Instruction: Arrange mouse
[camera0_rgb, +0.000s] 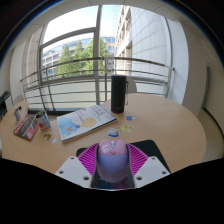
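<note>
Gripper (112, 172) closed on the mouse (112, 158), pink pads (92, 160) pressed to both flanks. Mouse held between the fingers, long axis running forward, over the black mouse pad (148, 150) at the table (170, 125) near edge (open magazine (85, 121) and dark cylinder (119, 94) noted beyond).

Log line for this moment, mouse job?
gripper: shut on mouse | over mousepad | ahead: magazine, black cylinder | mouse release: not yet

Single cam rides the gripper (112, 172), low and close over the table (170, 125), facing 12 o'clock toward the window (85, 45); no second view.
</note>
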